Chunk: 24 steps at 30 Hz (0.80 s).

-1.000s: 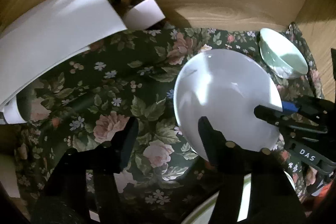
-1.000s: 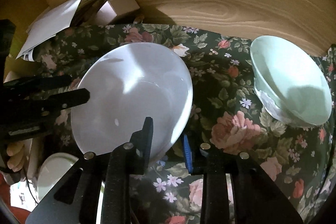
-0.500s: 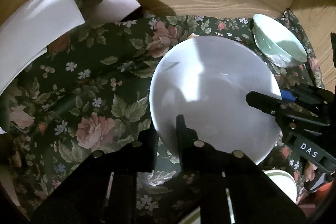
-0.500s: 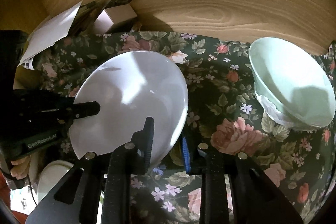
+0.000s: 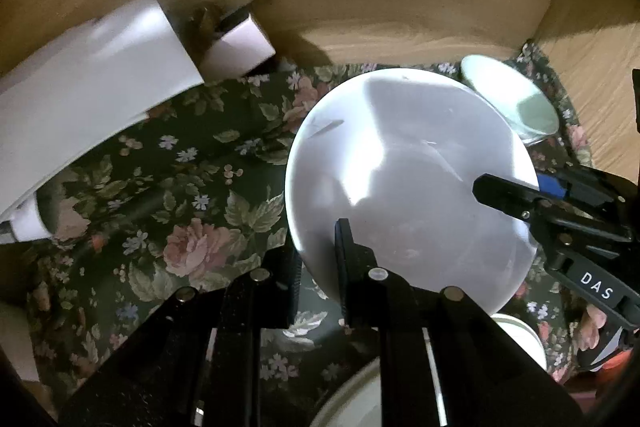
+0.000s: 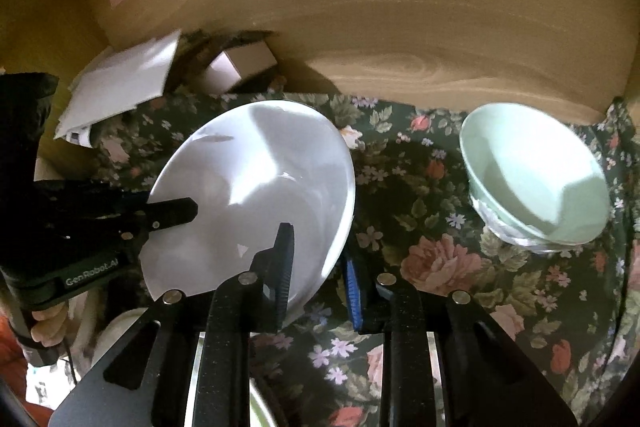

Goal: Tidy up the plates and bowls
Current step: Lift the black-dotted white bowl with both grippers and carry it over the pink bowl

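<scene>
A white plate (image 5: 408, 183) is held up off the floral cloth by both grippers. My left gripper (image 5: 318, 259) is shut on its near-left rim. My right gripper (image 6: 320, 267) is shut on its right rim, and shows in the left wrist view (image 5: 516, 193) at the plate's right edge. The plate (image 6: 252, 203) fills the left-centre of the right wrist view, where the left gripper (image 6: 176, 211) clamps its left edge. A pale green bowl (image 6: 532, 179) sits on the cloth to the right; it also shows behind the plate (image 5: 508, 99).
The floral cloth (image 5: 168, 195) covers the table against a wooden wall (image 6: 400, 27). White papers (image 5: 88, 83) and a small box (image 5: 240, 47) lie at the back left. Another white dish (image 5: 360, 399) sits at the near edge below the grippers.
The left gripper closed onto the plate's rim, from open a second ago. The plate has lifted and shifted slightly right, now hiding part of the green bowl in the left wrist view.
</scene>
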### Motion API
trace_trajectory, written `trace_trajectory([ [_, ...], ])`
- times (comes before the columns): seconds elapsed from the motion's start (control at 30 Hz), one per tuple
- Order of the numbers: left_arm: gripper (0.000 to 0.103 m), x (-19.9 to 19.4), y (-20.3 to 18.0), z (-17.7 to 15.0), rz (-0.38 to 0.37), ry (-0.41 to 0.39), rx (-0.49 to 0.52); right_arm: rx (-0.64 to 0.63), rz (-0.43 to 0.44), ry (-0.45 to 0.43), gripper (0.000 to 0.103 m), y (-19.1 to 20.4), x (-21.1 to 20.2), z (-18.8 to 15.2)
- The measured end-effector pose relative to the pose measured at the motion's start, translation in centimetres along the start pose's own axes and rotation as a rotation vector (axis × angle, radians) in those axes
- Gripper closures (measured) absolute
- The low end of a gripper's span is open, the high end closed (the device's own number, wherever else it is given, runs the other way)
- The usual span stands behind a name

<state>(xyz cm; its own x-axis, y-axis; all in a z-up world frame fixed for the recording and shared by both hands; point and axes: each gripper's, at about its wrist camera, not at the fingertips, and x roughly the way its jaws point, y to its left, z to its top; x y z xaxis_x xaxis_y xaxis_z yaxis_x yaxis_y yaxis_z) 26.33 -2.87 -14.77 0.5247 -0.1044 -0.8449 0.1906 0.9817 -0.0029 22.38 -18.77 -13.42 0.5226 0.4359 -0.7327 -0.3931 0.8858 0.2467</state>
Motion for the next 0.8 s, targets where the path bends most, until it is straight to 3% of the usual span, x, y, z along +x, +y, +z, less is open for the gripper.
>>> trace_trajectory([
  [0.8, 0.088, -8.2, 1.0, -5.8, 0.017, -0.134, -0.052, -0.060, 0.012, -0.093, 0.082, 6.7, -5.4, -2.3],
])
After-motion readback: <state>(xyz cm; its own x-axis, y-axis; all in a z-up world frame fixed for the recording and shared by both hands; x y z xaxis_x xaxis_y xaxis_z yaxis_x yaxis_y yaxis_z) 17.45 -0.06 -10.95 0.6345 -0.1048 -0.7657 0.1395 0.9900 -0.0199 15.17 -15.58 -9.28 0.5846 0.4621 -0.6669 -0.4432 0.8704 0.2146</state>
